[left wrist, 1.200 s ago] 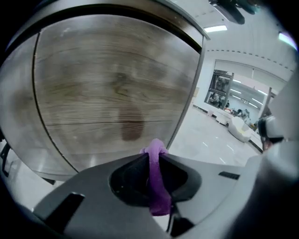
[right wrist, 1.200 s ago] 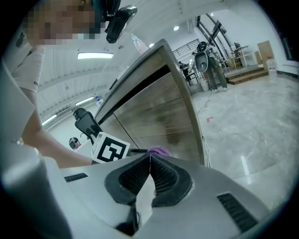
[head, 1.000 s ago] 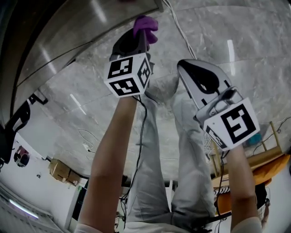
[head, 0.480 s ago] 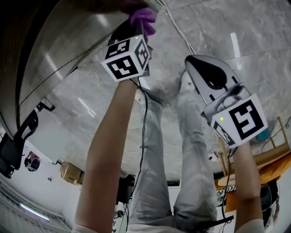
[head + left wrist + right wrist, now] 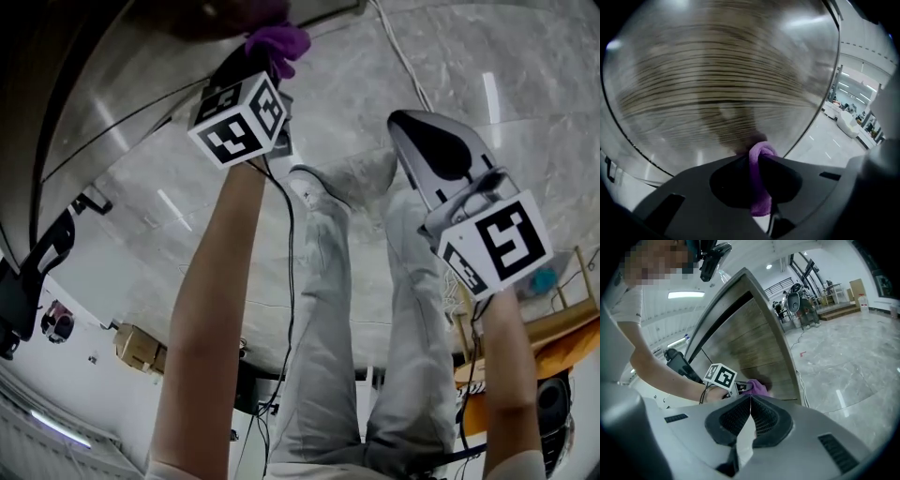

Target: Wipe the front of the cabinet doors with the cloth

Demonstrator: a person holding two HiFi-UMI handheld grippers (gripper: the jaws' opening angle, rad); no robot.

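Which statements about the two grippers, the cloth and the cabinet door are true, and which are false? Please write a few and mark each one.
1. The left gripper is shut on the purple cloth. True.
2. The right gripper holds a sponge. False: its jaws are together and nothing is between them.
3. The purple cloth is at the wood-grain front of the cabinet door. True.
4. The right gripper touches the cabinet door. False: it is held apart from the door, over the grey floor.
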